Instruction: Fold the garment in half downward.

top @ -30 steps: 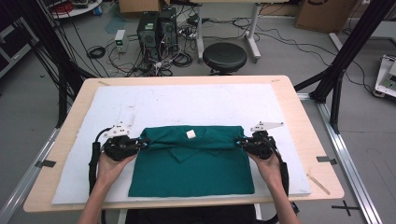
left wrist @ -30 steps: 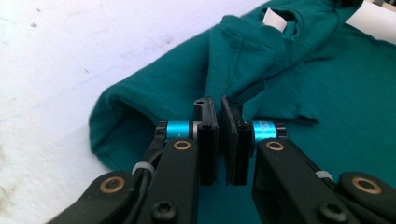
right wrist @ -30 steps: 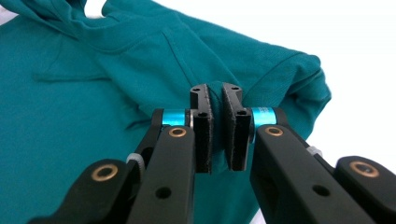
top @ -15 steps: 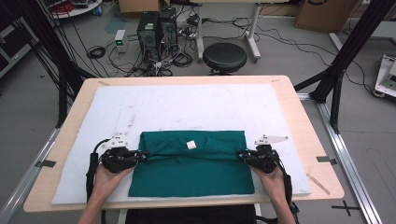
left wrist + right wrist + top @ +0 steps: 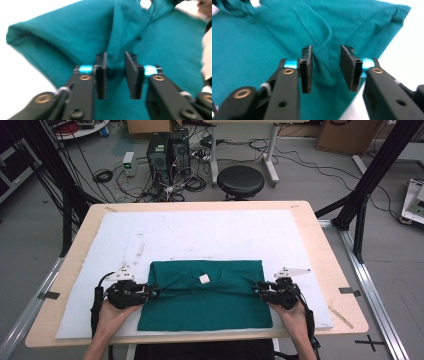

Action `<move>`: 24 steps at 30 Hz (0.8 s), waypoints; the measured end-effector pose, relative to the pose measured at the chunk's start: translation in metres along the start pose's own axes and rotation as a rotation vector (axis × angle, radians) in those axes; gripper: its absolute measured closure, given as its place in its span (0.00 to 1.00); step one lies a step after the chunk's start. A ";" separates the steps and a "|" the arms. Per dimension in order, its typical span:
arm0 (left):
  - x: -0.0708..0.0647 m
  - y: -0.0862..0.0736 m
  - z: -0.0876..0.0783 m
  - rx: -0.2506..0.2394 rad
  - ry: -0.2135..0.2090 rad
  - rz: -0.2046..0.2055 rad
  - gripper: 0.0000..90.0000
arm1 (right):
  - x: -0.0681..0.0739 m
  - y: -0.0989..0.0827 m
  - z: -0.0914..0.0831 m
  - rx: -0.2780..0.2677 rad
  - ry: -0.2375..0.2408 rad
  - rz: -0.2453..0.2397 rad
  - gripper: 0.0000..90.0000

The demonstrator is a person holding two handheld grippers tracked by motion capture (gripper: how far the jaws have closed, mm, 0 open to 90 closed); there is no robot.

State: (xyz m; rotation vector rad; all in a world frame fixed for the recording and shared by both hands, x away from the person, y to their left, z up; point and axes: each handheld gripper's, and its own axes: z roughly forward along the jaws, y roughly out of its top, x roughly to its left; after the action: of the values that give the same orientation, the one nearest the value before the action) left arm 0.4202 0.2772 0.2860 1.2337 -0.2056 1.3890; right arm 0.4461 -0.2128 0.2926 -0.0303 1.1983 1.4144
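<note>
A teal shirt [image 5: 205,307] lies folded on the white mat [image 5: 200,235], with a small white label [image 5: 204,279] near its collar. My left gripper [image 5: 152,291] rests at the shirt's left edge and my right gripper [image 5: 257,291] at its right edge. In the left gripper view the jaws [image 5: 116,72] have just been opening, and a raised ridge of shirt [image 5: 75,32] stands loose in the gap. The right gripper's jaws [image 5: 325,68] have just been opening too, with a hemmed fold of shirt [image 5: 262,45] lying between the pads, unpressed.
The mat covers most of the wooden table [image 5: 320,235]. Behind the table stand a black stool [image 5: 240,181], computer cases [image 5: 167,150] and tangled cables. Black frame posts [image 5: 372,175] rise at the right and at the left.
Both grippers have brought the shirt's folded upper edge down and a little toward the person. Their jaws, shut on the cloth before, now stand apart.
</note>
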 end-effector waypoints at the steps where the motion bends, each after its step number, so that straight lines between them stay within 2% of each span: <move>1: 0.000 0.005 0.000 -0.020 -0.004 -0.005 0.71 | 0.001 0.003 -0.001 -0.013 0.005 -0.001 0.62; 4: 0.000 0.018 0.004 -0.043 -0.011 -0.003 0.65 | 0.005 0.018 -0.001 -0.028 0.023 -0.007 0.57; 6: -0.001 0.026 0.011 -0.040 0.009 0.002 0.62 | 0.008 0.028 0.004 -0.023 0.017 -0.017 0.56; 9: -0.003 0.032 0.021 -0.022 0.019 0.010 0.62 | 0.009 0.038 0.014 0.007 0.008 -0.012 0.56; 13: -0.004 0.031 0.034 0.019 0.027 0.020 0.64 | 0.008 0.040 0.030 0.072 -0.014 0.006 0.57; 14: -0.004 0.031 0.037 0.030 0.031 0.022 0.65 | 0.007 0.040 0.033 0.090 -0.014 0.010 0.60; 16: -0.004 0.029 0.040 0.048 0.028 0.033 0.74 | 0.006 0.037 0.040 0.120 -0.002 0.024 0.68; 17: -0.005 0.028 0.041 0.051 0.023 0.039 0.80 | 0.006 0.036 0.041 0.124 0.011 0.023 0.76; 20: -0.011 0.027 0.040 0.045 0.012 0.063 0.96 | 0.008 0.035 0.039 0.121 0.016 -0.006 0.90; 22: -0.014 0.025 0.039 0.060 -0.019 0.066 0.97 | 0.011 0.033 0.032 0.098 0.031 -0.021 0.97; 24: -0.018 0.022 0.036 0.074 -0.043 0.075 0.97 | 0.014 0.030 0.026 0.082 0.036 -0.031 0.98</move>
State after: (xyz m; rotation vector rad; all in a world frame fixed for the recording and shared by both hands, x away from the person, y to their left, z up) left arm 0.4168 0.2332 0.2994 1.3297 -0.2341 1.4466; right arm 0.4356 -0.1786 0.3144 -0.0172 1.2793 1.3416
